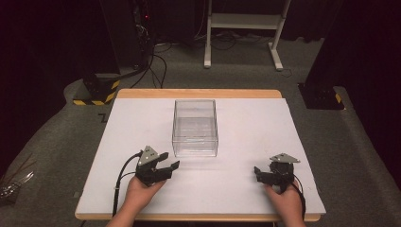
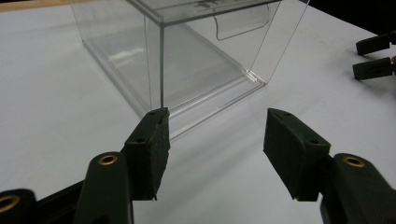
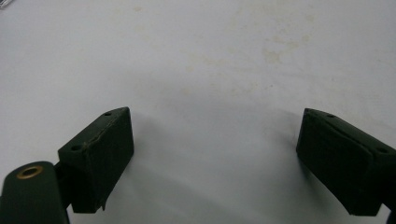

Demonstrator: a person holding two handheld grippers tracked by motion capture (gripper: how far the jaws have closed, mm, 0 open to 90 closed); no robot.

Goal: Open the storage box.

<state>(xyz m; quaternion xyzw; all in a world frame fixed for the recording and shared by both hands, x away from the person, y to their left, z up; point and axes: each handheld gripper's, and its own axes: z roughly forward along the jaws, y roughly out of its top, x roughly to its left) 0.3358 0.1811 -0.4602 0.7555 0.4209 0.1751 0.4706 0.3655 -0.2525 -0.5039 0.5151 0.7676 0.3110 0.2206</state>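
Observation:
A clear plastic box (image 1: 195, 127) with an open top stands upright in the middle of the white table (image 1: 137, 123). My left gripper (image 1: 170, 160) is held just off the box's near left corner, pointing at it, open with nothing between its jaws. In the left gripper view the box (image 2: 187, 56) rises close ahead of the left gripper (image 2: 217, 126), and its near corner edge stands above the left jaw's tip. My right gripper (image 1: 257, 174) rests at the front right, pointing left, open and empty. The right gripper (image 3: 215, 121) has bare table between its jaws.
The right gripper's two jaws (image 2: 373, 56) show at the far right of the left gripper view. Beyond the table stand a white desk frame (image 1: 243, 21), a stand with yellow-black stripes (image 1: 99, 92) with cables, and a black base (image 1: 321, 97) on grey carpet.

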